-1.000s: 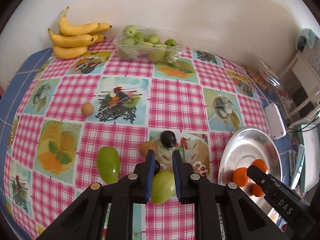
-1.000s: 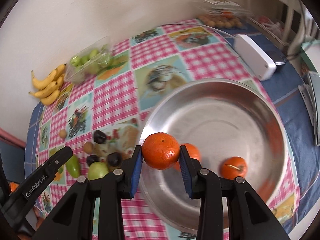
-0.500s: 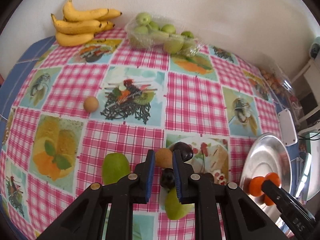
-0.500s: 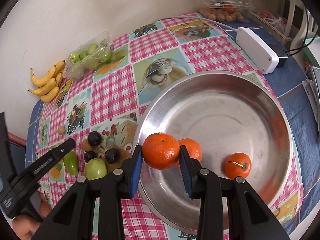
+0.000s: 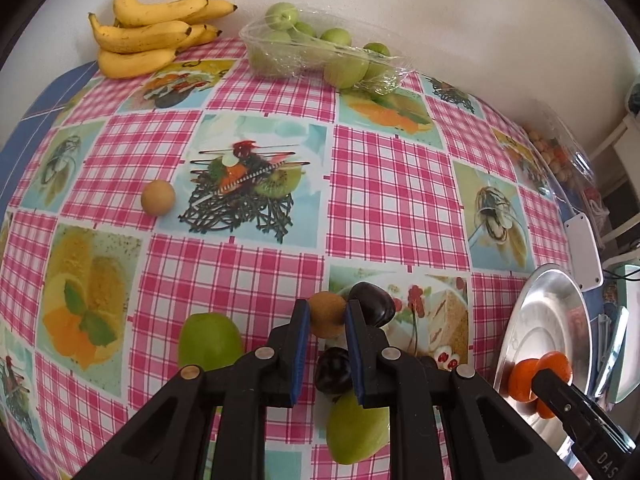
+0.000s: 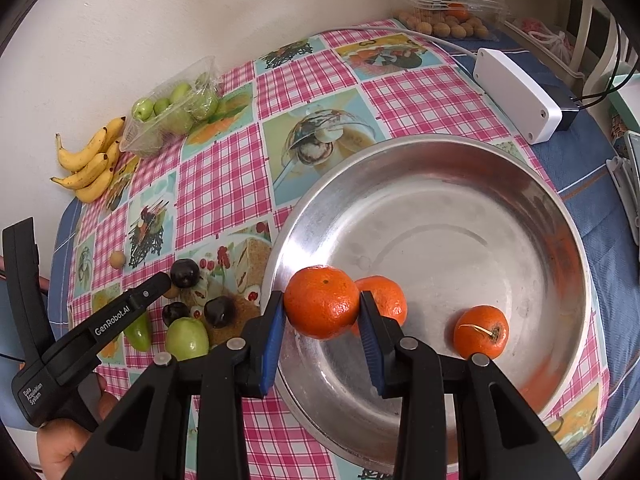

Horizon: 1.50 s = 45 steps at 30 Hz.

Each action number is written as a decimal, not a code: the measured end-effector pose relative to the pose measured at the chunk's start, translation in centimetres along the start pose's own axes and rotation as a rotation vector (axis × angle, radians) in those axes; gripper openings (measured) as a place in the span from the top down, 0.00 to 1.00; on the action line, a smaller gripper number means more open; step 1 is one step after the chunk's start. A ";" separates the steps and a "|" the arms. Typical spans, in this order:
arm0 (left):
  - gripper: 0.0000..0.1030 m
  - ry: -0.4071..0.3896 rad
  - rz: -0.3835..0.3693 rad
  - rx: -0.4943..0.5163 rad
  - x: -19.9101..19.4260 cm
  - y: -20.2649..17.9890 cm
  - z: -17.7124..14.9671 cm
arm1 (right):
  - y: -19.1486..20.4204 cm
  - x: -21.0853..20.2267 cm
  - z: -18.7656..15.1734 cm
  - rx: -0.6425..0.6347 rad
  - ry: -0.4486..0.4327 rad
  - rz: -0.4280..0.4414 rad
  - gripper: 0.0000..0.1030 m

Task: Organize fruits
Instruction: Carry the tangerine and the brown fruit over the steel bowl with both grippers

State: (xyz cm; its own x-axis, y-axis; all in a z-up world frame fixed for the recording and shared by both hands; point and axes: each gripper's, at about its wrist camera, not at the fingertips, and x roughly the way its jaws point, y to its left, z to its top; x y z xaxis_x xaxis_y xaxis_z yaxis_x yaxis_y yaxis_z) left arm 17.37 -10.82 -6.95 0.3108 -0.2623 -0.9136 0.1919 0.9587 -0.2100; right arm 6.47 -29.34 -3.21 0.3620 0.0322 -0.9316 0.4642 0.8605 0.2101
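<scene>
Holding my left gripper low over the checked tablecloth, jaws set either side of a small brown fruit; can't tell if they actually pinch it. A green fruit lies just left, a dark plum just right, another plum under the jaws. Further right, my right gripper is clamped on a mandarin above the near rim of the steel bowl. Two more mandarins sit inside.
</scene>
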 end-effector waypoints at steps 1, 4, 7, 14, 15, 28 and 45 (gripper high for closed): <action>0.80 0.001 -0.004 -0.005 0.0 0.1 0.1 | 0.0 0.0 0.0 0.000 0.001 -0.001 0.63; 0.78 0.012 -0.024 -0.029 0.2 0.4 0.2 | 0.1 0.1 0.0 -0.004 0.002 -0.002 0.63; 0.72 0.024 -0.031 -0.052 0.3 0.9 0.1 | 0.1 0.0 0.0 -0.006 0.000 -0.003 0.63; 0.72 0.025 -0.054 -0.070 0.5 1.1 -0.1 | 0.1 0.0 0.0 -0.005 0.001 -0.003 0.63; 0.72 0.026 -0.055 -0.071 0.5 1.1 -0.1 | 0.1 0.0 0.0 -0.006 0.000 -0.002 0.63; 0.75 -0.051 -0.067 -0.072 -2.7 1.2 0.8 | 0.1 -0.2 0.0 -0.003 -0.004 0.002 0.63; 0.75 -0.015 -0.192 0.221 -4.9 -10.3 -2.5 | -5.7 -2.5 0.4 0.140 -0.056 -0.038 0.63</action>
State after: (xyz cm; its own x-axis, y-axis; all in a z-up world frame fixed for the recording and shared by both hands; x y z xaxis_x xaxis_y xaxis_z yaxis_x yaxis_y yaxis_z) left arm 11.52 -19.14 -1.14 0.2625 -0.4398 -0.8589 0.4463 0.8445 -0.2960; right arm 3.27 -34.57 -1.99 0.3848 -0.0304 -0.9225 0.5848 0.7813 0.2182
